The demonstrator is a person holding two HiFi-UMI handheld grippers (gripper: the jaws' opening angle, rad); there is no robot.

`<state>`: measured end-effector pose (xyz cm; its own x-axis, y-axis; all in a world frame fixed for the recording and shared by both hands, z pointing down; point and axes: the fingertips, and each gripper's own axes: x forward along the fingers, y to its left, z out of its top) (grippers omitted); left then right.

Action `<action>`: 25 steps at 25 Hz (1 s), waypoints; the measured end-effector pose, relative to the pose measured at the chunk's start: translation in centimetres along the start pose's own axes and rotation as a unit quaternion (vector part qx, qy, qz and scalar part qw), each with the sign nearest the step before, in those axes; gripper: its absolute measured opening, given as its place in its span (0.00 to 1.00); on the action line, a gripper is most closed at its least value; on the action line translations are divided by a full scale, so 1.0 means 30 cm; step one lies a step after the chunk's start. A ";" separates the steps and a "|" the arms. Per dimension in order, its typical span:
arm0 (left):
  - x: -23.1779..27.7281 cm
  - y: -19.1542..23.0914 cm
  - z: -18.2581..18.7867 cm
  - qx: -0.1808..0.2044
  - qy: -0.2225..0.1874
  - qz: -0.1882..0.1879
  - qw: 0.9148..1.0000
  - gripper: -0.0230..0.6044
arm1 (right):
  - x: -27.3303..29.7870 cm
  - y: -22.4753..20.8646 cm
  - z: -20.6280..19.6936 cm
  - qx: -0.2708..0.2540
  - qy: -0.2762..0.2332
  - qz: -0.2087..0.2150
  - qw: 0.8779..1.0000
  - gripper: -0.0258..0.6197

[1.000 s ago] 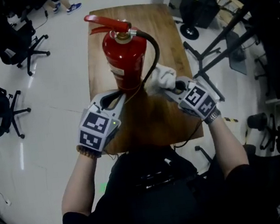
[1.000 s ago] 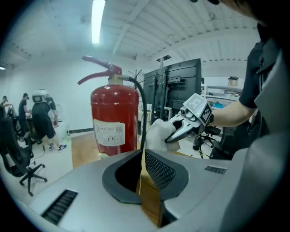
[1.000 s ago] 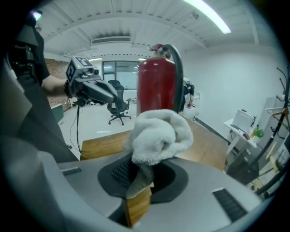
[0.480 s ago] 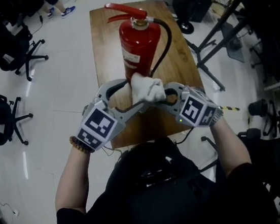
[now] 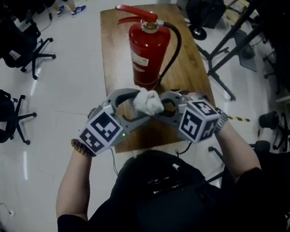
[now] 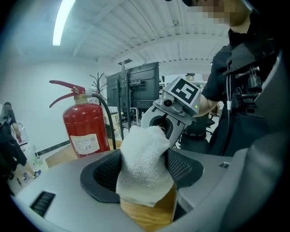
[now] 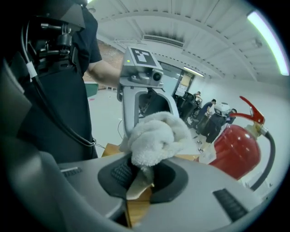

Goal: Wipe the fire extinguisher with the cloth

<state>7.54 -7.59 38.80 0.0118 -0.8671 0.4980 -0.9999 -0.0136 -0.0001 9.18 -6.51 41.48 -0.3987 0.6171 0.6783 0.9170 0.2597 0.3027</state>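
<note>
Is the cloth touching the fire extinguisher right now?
Apart. The right gripper view shows a plain gap between the cloth and the fire extinguisher, which stands farther back.

Office-like lab: wheeled office chairs [image 5: 15, 37] on pale floor [image 5: 70, 69], monitors [image 6: 136, 88] on stands, strip light [image 6: 62, 20] overhead.

Left gripper [image 5: 131, 105]: jaws wide apart, having just been opening, with the cloth [image 5: 147, 102] standing between them.
Right gripper [image 5: 163, 105]: jaws closed on the cloth, tips meeting the left gripper's.
Left forearm [image 5: 73, 175] and right forearm [image 5: 239, 148]: bare, reaching forward, angled inward.
</note>
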 end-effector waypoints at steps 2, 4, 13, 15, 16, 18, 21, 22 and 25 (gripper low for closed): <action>0.007 -0.015 0.005 -0.014 -0.001 -0.006 1.000 0.52 | -0.010 0.002 0.005 -0.032 0.001 0.000 0.999 0.16; 0.016 -0.034 0.011 -0.027 -0.001 -0.010 1.000 0.47 | -0.020 0.004 0.004 -0.062 0.004 -0.004 0.998 0.16; -0.002 -0.041 0.055 -0.059 -0.020 0.065 0.996 0.20 | -0.078 -0.022 0.002 -0.098 -0.025 -0.040 0.994 0.17; -0.013 -0.028 0.072 -0.056 -0.028 0.089 0.994 0.18 | -0.091 -0.041 0.009 -0.087 -0.038 -0.056 0.994 0.18; -0.022 -0.020 0.080 -0.054 -0.031 0.101 0.993 0.17 | -0.096 -0.052 0.015 -0.077 -0.045 -0.063 0.994 0.18; -0.046 0.004 0.092 -0.052 -0.036 0.122 0.991 0.17 | -0.103 -0.075 0.027 -0.049 -0.057 -0.075 0.994 0.22; -0.096 0.062 0.105 -0.053 -0.047 0.151 0.986 0.17 | -0.111 -0.121 0.028 -0.001 -0.057 -0.094 0.994 0.37; -0.115 0.085 0.108 -0.055 -0.052 0.160 0.984 0.17 | -0.115 -0.139 0.022 0.015 -0.055 -0.105 0.993 0.39; -0.180 0.166 0.114 -0.055 -0.066 0.186 0.979 0.17 | -0.129 -0.191 0.013 0.066 -0.056 -0.147 0.985 0.40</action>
<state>2.52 -4.67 33.15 -0.3596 -0.8590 0.3645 -0.9298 0.3627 -0.0626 5.47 -10.11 36.85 -0.6509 0.5769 0.4935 0.7580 0.5300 0.3802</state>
